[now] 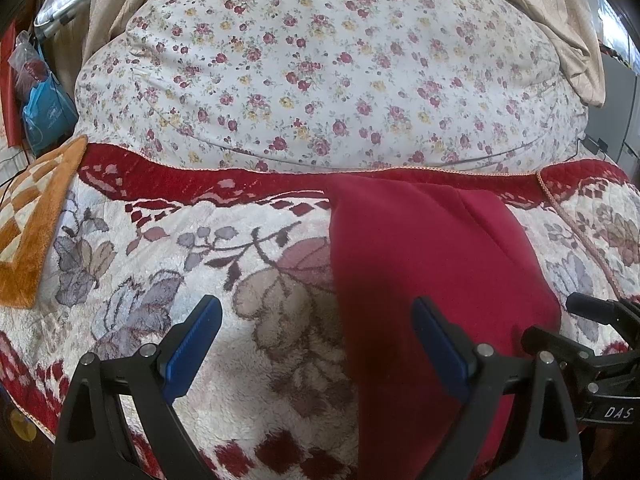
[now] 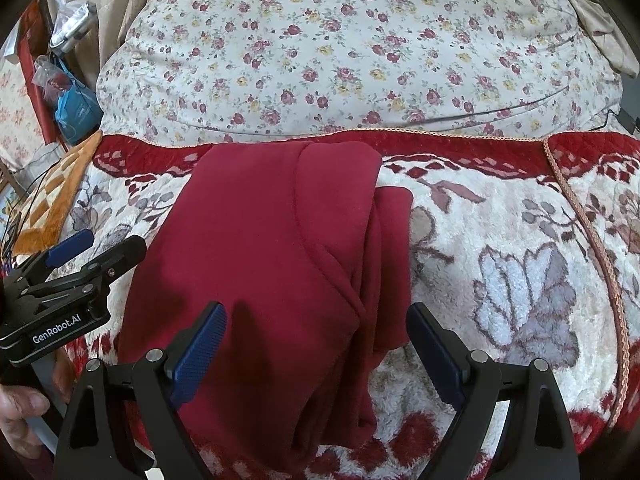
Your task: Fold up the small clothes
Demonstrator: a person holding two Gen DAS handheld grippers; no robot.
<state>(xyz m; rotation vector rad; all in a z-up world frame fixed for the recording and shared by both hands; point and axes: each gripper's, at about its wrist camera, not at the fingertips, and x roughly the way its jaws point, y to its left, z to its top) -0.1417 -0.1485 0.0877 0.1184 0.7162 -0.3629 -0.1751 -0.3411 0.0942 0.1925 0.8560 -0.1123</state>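
A dark red garment (image 2: 280,248) lies folded lengthwise on the plush floral blanket (image 2: 520,240), one layer over another, with a narrower strip showing along its right side. My right gripper (image 2: 316,316) hovers open over its near right part, nothing between the blue pads. In the left wrist view the same red garment (image 1: 420,248) lies right of centre. My left gripper (image 1: 316,308) is open above the garment's left edge, its right finger (image 1: 436,340) over the cloth and its left finger (image 1: 192,340) over the blanket. The left gripper (image 2: 96,246) also shows at the right wrist view's left edge.
A white quilt with small roses (image 1: 320,72) bulges behind the blanket's red border. An orange checked mat (image 1: 32,220) lies at the left. Bags and clutter (image 1: 44,104) sit at the far left. A beige curtain (image 1: 560,20) hangs at the back right. A person's hand (image 2: 20,412) shows.
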